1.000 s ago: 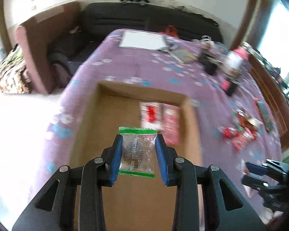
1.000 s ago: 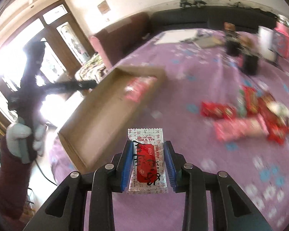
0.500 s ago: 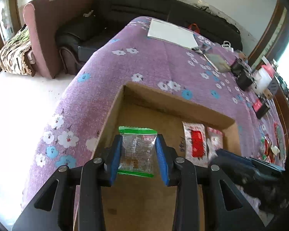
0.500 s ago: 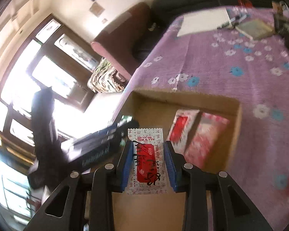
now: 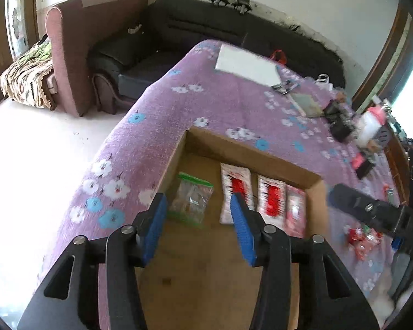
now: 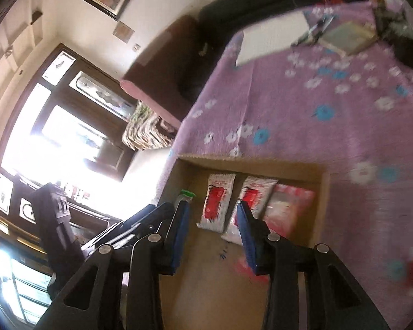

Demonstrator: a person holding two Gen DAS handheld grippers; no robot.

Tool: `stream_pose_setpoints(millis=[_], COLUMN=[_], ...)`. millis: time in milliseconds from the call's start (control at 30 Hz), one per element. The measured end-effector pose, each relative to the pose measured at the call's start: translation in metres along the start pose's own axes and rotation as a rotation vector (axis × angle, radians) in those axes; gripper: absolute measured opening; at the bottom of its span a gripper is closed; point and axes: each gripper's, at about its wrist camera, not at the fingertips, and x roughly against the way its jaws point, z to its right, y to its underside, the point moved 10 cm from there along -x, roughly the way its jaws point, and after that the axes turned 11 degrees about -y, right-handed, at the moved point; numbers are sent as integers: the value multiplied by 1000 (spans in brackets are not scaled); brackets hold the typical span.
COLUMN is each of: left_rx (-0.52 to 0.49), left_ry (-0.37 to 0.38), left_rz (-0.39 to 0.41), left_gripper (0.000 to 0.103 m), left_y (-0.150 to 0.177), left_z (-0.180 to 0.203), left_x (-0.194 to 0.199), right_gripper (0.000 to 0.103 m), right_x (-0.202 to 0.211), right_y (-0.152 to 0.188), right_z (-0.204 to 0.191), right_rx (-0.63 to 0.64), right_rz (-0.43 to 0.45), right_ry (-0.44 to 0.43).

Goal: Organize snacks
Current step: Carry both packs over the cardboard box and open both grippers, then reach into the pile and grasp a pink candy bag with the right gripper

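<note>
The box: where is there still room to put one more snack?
The near half of the cardboard box, bare floor from the packets toward the claws, is free. So is a thin strip between the green-edged packet and the red-and-white packets. The far right corner by the pink packet is crowded.

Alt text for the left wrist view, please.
The open left gripper hovers over a cardboard box on a purple floral cloth. A green-edged clear packet lies beside three red-and-white packets inside.

Both wrist views close above cardboard box [image 5: 250, 155], facing sofa.
</note>
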Motion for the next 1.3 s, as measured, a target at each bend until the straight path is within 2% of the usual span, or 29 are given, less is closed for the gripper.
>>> stream_pose_setpoints(millis=[67,133,167,233,300,367,533,667,733,767,833,867,967,1067,1100,1200,1233,1267,1300], left_rx=[0,-2,3,15,0,-19,-7,-17,-10,-6,2,0,-15,-31,-33,-32,-31,-30,-29], left_ry=[24,69,90,140,216,260,309,283,279,279,277,275,266,274,278,293,302,308,314], left_rz=[17,32,33,35,37,35,12,37,45,49,55,59,73,86,90,90,85,79,73], left_gripper=[47,49,58,67,67,67,67,67,67,67,67,67,67,67,67,67,67,67,67], left_y=[8,19,28,46,69,87,117,126,127,128,130,131,136,139,139,142,144,145,146], left_z=[4,12,18,30,50,69,94,103,104,104,104,104,104,105,106,107,109,111,113], left_x=[23,45,57,78,97,107,119,127,130,132,135,136,139,141,141,139,137,136,134], right_gripper=[38,39,40,40,41,41,41,39,35,25,16,16,15,16,16,21,26,34,38], right_x=[39,83,99,136,159,173,176,155,139,136,119,114,104,102,114,162,173,186,196], right_y=[-1,2,3,12,24,37,48,46,41,39,40,42,57,99,107,105,103,99,97], right_z=[7,26,36,65,94,119,139,134,135,137,141,141,125,94,86,89,93,101,111], right_rx=[34,53,56,62,54,10,-10,41,45,42,36,43,39,44,71,62,52,44,26], right_rz=[43,82,95,110,104,85,86,67,58,56,27,21,-36,-196,-182,-54,-25,10,35], right_ry=[27,97,131,228,313,344,331,369,395,401,428,426,311,121,106,155,173,215,263])
